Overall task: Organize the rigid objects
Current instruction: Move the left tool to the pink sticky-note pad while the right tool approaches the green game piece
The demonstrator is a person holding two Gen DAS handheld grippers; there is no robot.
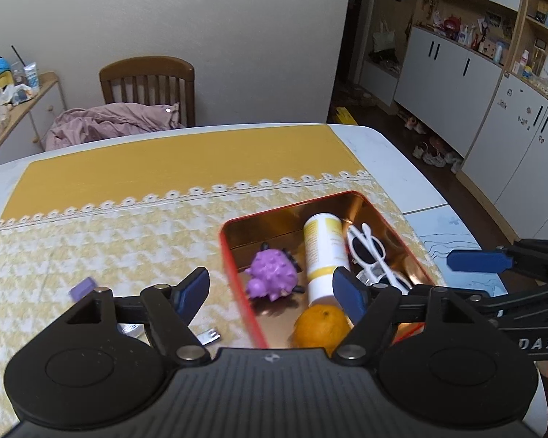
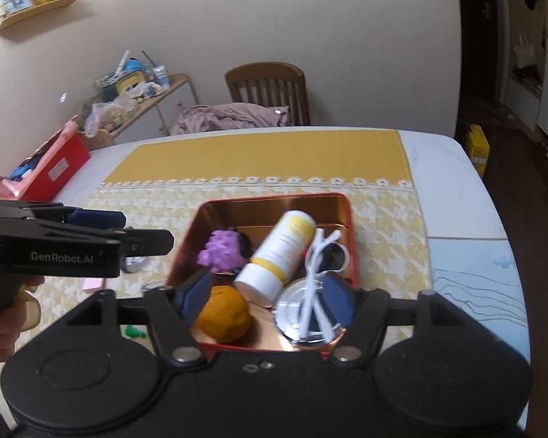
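A red tin box (image 1: pixel 233 277) (image 2: pixel 186 244) with a copper inside sits on the yellow cloth. In it lie a purple spiky toy (image 1: pixel 272 273) (image 2: pixel 221 248), a white and yellow bottle (image 1: pixel 323 252) (image 2: pixel 277 255), white sunglasses (image 1: pixel 372 255) (image 2: pixel 319 266), an orange (image 1: pixel 321 325) (image 2: pixel 223 315) and a round shiny lid (image 2: pixel 296 314). My left gripper (image 1: pixel 272 294) is open and empty, above the box's near left wall. My right gripper (image 2: pixel 266 297) is open and empty, above the box's near end. It also shows in the left wrist view (image 1: pixel 478 260).
A small purple block (image 1: pixel 84 288), a pink piece (image 2: pixel 93 284), a metal clip (image 1: pixel 208 337) and a small green thing (image 2: pixel 133 332) lie on the cloth left of the box. A red and pink bin (image 2: pixel 51 171) stands at the table's far left. A wooden chair (image 1: pixel 148 82) stands behind.
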